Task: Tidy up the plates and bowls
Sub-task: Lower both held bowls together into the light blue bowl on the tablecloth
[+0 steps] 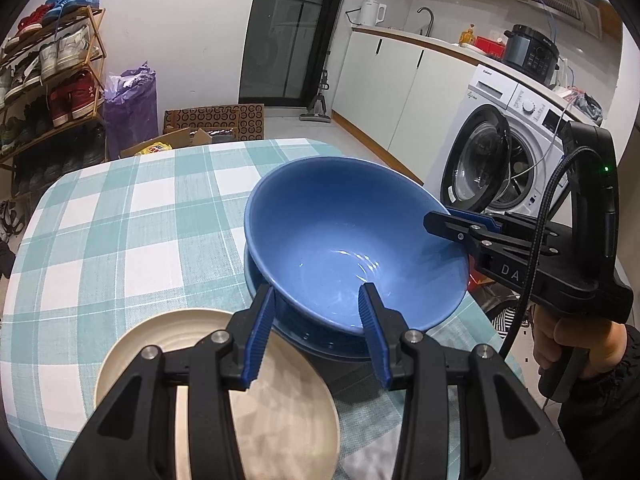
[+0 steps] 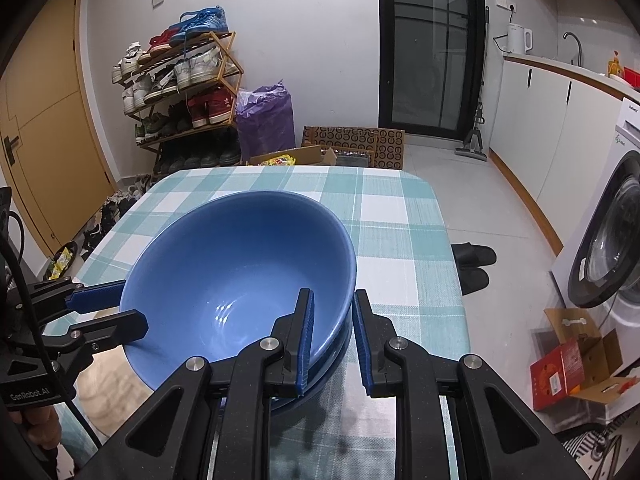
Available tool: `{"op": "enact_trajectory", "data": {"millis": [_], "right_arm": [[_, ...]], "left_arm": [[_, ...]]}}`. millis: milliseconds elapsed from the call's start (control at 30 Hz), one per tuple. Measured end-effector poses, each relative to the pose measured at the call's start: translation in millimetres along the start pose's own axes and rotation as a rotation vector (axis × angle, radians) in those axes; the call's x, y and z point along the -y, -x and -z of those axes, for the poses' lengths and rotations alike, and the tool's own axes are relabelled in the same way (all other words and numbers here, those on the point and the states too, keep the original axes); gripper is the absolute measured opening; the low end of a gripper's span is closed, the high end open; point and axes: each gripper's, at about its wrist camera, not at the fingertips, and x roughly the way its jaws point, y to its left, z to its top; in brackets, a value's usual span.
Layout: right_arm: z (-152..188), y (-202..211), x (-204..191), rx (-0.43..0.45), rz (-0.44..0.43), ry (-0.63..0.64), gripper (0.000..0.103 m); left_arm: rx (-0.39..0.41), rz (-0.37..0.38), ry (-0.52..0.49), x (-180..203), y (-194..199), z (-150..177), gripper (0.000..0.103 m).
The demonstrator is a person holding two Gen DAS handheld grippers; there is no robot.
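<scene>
Empty blue bowl [image 1: 352,240] over a blue dish [image 1: 320,340] – left gripper [image 1: 316,336] and right gripper [image 2: 334,340] clamping its rim

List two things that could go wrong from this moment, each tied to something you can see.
1. The large blue ceramic bowl is tilted and pinched only at its rim by the left gripper and the right gripper; it could slip.
2. It hangs just above a dark blue dish beside the cream plate; a drop might chip them.
</scene>
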Motion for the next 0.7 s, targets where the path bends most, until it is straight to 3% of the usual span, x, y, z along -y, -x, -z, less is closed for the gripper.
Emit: {"op": "enact_trajectory", "data": {"millis": [700], "right_arm": [[10.0,-14.5,4.0,-0.038,-0.008,-0.013,0.02]], "left_arm": [[-0.043,-0.011,0.006,-4.6,-17.6,6.0,0.042]]}}
